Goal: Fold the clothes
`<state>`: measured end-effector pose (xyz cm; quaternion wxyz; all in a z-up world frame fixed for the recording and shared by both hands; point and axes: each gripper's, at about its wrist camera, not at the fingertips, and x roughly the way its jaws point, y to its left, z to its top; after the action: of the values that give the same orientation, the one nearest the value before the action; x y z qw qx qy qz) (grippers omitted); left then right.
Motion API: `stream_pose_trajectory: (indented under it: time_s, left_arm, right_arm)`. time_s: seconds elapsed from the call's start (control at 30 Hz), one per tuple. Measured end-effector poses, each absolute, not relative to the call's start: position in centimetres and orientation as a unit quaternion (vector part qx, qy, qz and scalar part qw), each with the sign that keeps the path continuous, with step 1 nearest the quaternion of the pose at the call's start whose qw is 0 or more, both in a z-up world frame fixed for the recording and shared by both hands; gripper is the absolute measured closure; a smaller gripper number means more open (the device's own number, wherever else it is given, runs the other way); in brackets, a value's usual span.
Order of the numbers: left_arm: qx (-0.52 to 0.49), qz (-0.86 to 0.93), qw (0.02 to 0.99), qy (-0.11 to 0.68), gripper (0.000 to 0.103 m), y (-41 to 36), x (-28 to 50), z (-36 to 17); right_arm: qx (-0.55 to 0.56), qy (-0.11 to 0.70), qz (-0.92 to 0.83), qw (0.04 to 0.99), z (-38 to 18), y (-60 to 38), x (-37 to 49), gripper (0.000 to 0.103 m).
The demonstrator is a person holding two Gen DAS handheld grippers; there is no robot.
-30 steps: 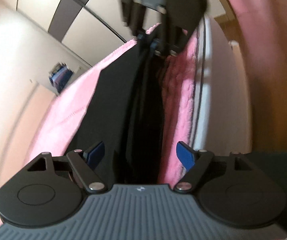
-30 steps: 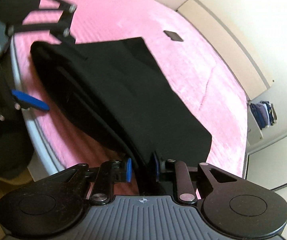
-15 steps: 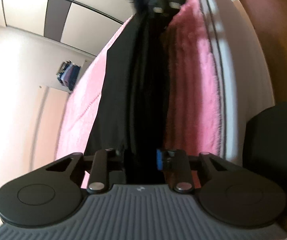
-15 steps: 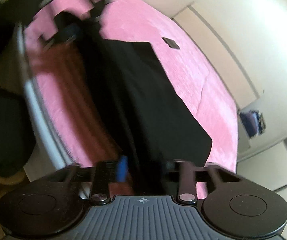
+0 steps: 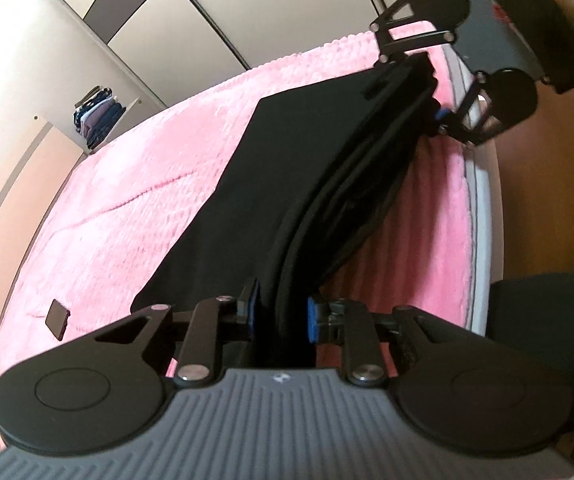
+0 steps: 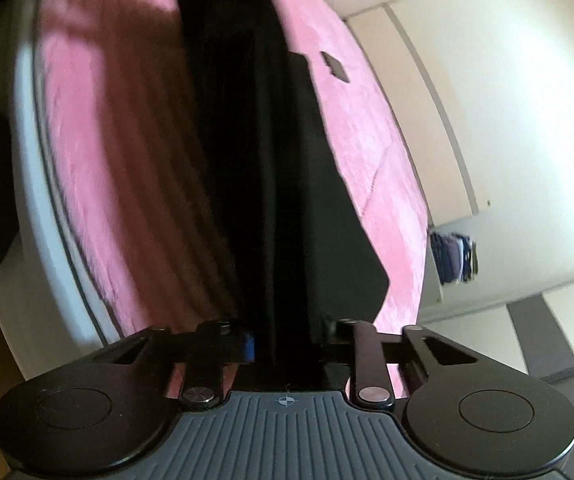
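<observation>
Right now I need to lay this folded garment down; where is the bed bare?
Bare pink blanket lies between the black garment and the wardrobe side, apart from a small dark object. The near edge strip beside the white bed frame is narrow and crowded by both grippers.

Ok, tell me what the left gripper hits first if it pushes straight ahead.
The left gripper is already shut on the black garment; straight on it would run along that fold toward the right gripper holding the far end, though depth is unclear.

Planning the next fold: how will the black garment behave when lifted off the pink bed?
Likely floppy: the black garment sags between the left tool and right tool. Probably light, since pinches at its two ends hold the stacked layers, which may slide apart.
</observation>
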<state>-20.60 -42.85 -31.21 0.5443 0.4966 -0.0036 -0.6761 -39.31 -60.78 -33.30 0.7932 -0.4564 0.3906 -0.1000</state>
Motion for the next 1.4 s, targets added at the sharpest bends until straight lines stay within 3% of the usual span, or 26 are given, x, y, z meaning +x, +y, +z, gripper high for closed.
stream_pose_trajectory:
  time_s: [0.27, 0.63, 1.03, 1.4]
  left_arm:
    - [0.531, -0.662, 0.518, -0.104, 0.082, -39.3, -20.6, -33.6]
    - [0.488, -0.738, 0.463, -0.038, 0.083, -41.6, -15.2, -29.1]
    - [0.560, -0.720, 0.399, 0.092, 0.085, -46.2, -13.6, -13.1]
    - [0.547, -0.738, 0.374, 0.125, 0.085, -48.6, -12.5, -8.1]
  right_arm:
    - [-0.464, 0.412, -0.096, 0.778, -29.8, -58.4, -37.7, 0.084]
    - [-0.385, 0.504, -0.043, 0.772, -21.2, -59.3, -35.0, 0.087]
    - [-0.231, 0.569, 0.069, 0.786, -5.6, -60.1, -34.5, 0.088]
    - [-0.218, 0.598, 0.049, 0.769, -2.4, -63.1, -30.6, 0.088]
